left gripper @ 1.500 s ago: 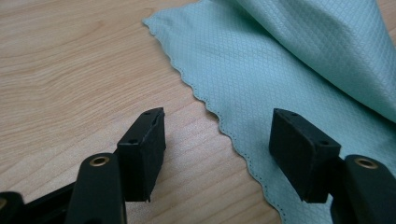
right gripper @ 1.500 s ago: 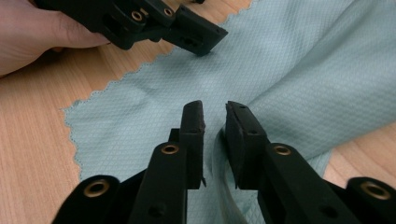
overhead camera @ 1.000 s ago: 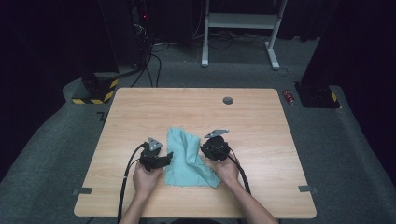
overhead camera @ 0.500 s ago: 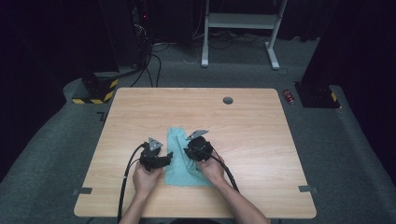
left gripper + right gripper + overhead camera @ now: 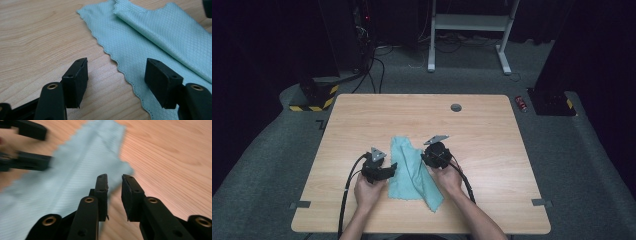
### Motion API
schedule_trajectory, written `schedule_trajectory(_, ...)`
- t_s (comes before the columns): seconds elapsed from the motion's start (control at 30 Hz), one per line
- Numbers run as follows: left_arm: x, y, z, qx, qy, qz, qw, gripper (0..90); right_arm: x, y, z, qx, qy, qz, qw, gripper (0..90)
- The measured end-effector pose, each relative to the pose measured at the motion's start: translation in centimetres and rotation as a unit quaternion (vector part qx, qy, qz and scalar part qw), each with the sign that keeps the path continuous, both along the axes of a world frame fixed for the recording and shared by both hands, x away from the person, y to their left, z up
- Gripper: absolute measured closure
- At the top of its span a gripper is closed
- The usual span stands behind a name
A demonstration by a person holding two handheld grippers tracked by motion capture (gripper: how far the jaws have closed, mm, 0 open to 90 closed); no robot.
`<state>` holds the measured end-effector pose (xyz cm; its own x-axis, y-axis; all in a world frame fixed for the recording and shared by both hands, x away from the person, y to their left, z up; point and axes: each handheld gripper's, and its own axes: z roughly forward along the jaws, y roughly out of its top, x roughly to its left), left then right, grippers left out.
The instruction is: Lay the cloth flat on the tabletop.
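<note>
Pale-teal diamond-weave cloth [image 5: 414,172] lying part-folded on wooden counter [image 5: 492,150] btwn tools | L tool [image 5: 116,75] standing spread, straddling cloth hem | R tool [image 5: 115,192] closing, narrow gap, nothing pinched.

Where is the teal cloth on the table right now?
In the high view the teal cloth lies on the near middle of the wooden table, partly folded, between the left gripper and right gripper.

Cloth [image 5: 414,170] on table [image 5: 492,150], between 2 grippers.
</note>
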<state>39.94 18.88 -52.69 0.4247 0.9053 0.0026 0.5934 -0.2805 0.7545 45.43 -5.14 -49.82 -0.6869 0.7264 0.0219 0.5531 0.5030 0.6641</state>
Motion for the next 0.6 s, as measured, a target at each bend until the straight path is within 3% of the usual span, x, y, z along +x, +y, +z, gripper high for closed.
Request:
schedule_trajectory(0.23, 0.0, 0.0, 0.0, -0.002, -0.001, 0.001, 1.0000, 35.5, 0.2, 1.1, -0.9, -0.016, 0.002, -0.002, 0.9999, 77.4)
schedule_trajectory(0.43, 0.0, 0.0, 0.0, -0.001, 0.000, 0.001, 1.0000, 35.5, -0.1, 2.8, -0.7, 0.003, 0.003, 0.019, 0.9998, 76.7)
schedule_trajectory(0.6, 0.0, 0.0, 0.0, 0.000, 0.000, 0.000, 1.0000, 35.5, -0.4, 5.0, -1.0, -0.008, 0.001, 0.060, 0.9982, 71.2)
